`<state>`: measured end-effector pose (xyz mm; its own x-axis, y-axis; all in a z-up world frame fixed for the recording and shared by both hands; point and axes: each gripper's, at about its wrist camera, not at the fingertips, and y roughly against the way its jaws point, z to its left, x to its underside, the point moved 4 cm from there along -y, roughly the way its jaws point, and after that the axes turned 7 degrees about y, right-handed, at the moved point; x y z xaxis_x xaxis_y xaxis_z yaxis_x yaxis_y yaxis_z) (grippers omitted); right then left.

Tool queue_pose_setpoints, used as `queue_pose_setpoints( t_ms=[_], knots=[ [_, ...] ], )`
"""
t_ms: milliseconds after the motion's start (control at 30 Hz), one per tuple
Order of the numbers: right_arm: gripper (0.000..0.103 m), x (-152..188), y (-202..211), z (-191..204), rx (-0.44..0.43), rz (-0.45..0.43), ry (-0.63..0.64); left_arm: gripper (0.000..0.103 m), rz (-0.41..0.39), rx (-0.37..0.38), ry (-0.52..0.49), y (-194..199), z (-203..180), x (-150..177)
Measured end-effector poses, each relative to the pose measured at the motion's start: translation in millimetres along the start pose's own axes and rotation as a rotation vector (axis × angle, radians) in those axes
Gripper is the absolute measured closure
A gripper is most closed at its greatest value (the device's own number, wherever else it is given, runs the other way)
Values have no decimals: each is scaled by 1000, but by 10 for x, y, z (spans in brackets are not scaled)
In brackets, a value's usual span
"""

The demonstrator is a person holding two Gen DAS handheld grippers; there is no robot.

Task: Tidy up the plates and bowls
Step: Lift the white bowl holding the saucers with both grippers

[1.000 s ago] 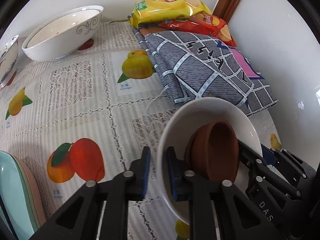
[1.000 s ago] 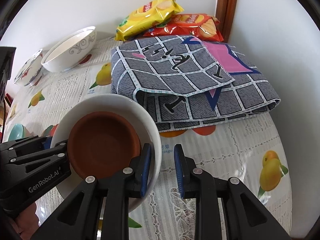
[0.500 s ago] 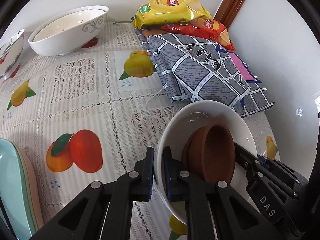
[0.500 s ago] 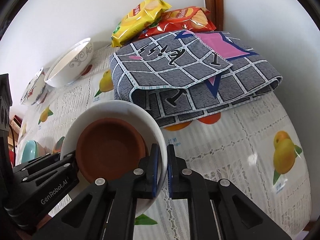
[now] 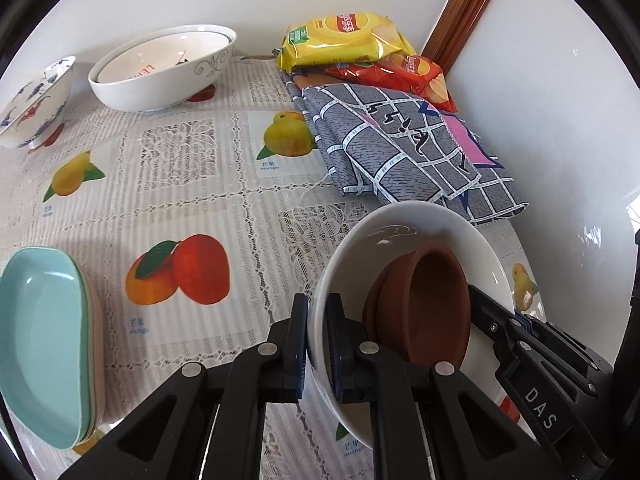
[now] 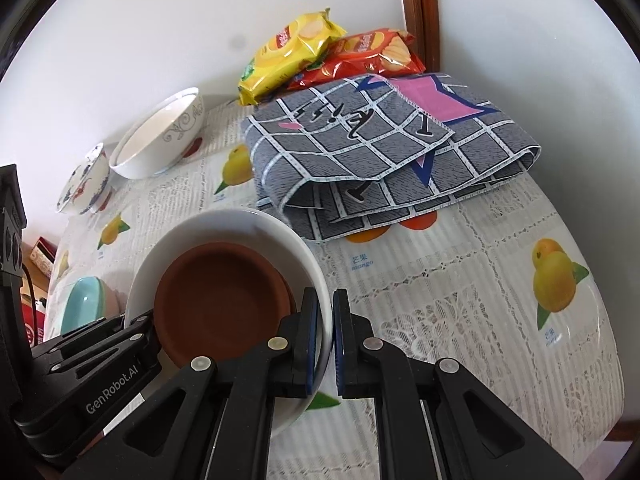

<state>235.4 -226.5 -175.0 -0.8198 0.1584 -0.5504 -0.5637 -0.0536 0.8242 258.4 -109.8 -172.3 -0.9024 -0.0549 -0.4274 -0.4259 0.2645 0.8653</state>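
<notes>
A white bowl [image 5: 400, 224] [image 6: 240, 224] holds nested brown saucers [image 5: 424, 304] [image 6: 220, 292] and is lifted above the table. My left gripper [image 5: 318, 336] is shut on the bowl's left rim. My right gripper [image 6: 325, 336] is shut on its right rim. A large white patterned bowl [image 5: 160, 68] [image 6: 160, 136] and a small blue-and-red painted bowl [image 5: 32, 100] [image 6: 84, 184] stand at the back left. Stacked teal dishes [image 5: 40, 336] [image 6: 82, 304] lie at the near left.
A folded grey checked cloth [image 5: 400, 152] [image 6: 380, 152] lies at the back right with yellow [image 5: 344, 36] and red [image 5: 400, 72] chip bags behind it. White walls and a wooden post [image 5: 460, 12] close the far corner. The table carries a fruit-print lace cover [image 5: 180, 200].
Both grippers closed onto the white bowl's rim from either side. The bowl with the saucers then rose and both views now sit higher over the table.
</notes>
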Motion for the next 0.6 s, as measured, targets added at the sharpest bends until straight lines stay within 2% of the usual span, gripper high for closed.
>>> queue_pose_setpoints(
  t_ms=[600],
  knots=[
    [95,-12,582,337,-36,-93,18,93,-97,0,12,688,128,8]
  ],
)
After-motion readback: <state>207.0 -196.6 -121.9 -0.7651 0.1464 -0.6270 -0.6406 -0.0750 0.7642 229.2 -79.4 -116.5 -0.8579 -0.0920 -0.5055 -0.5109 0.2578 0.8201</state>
